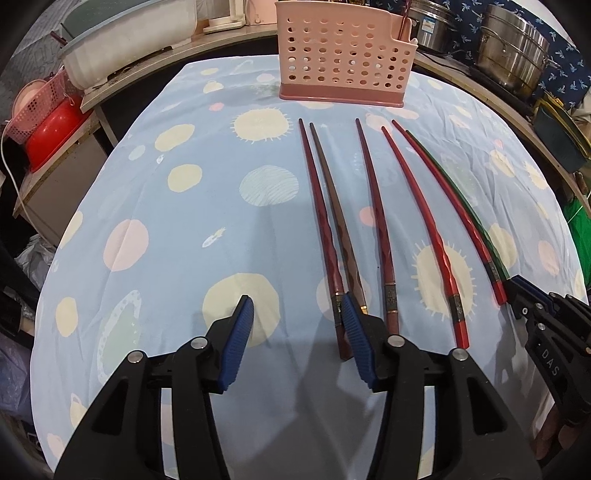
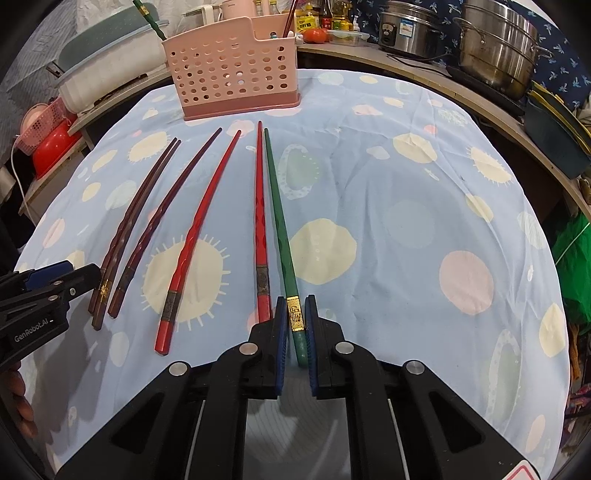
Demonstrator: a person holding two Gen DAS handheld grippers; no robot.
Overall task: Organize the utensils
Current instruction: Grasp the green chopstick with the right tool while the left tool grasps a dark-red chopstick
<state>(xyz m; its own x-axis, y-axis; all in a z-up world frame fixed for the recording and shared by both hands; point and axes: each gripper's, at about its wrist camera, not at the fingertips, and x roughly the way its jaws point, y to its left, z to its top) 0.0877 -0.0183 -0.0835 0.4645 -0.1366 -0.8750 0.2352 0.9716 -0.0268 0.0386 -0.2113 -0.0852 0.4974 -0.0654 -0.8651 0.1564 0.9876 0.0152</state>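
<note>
Six long lacquered chopsticks lie side by side on a pale blue tablecloth [image 2: 388, 221] printed with cream, pink and green spots, their thin tips pointing toward a pink perforated plastic utensil holder [image 2: 236, 79] that stands upright at the far edge of the cloth. At the right end of the row, the right gripper [image 2: 294, 332] has its blue-padded jaws drawn narrow around the thick end of the slim green chopstick with a gold band [image 2: 279, 218]; both pads sit just beside the shaft, but whether they actually press it cannot be told, and the chopstick appears to rest flat on the cloth. Touching its left side lies a bright red chopstick with a dark metal band [image 2: 259, 206]. Further left, a second bright red chopstick [image 2: 195, 236] lies apart on its own, then a single dark maroon chopstick [image 2: 162, 229], then a close pair of dark brown-red chopsticks [image 2: 129, 232] at the left end. The left gripper [image 1: 295, 321] hovers low over the near end of that row with its jaws spread wide and nothing between them; its right pad [image 1: 356, 332] sits over the butt ends of the brown-red pair. Inside the holder one reddish chopstick [image 2: 290, 18] stands upright. Steel pots [image 2: 495, 44] sit on the counter behind.
</note>
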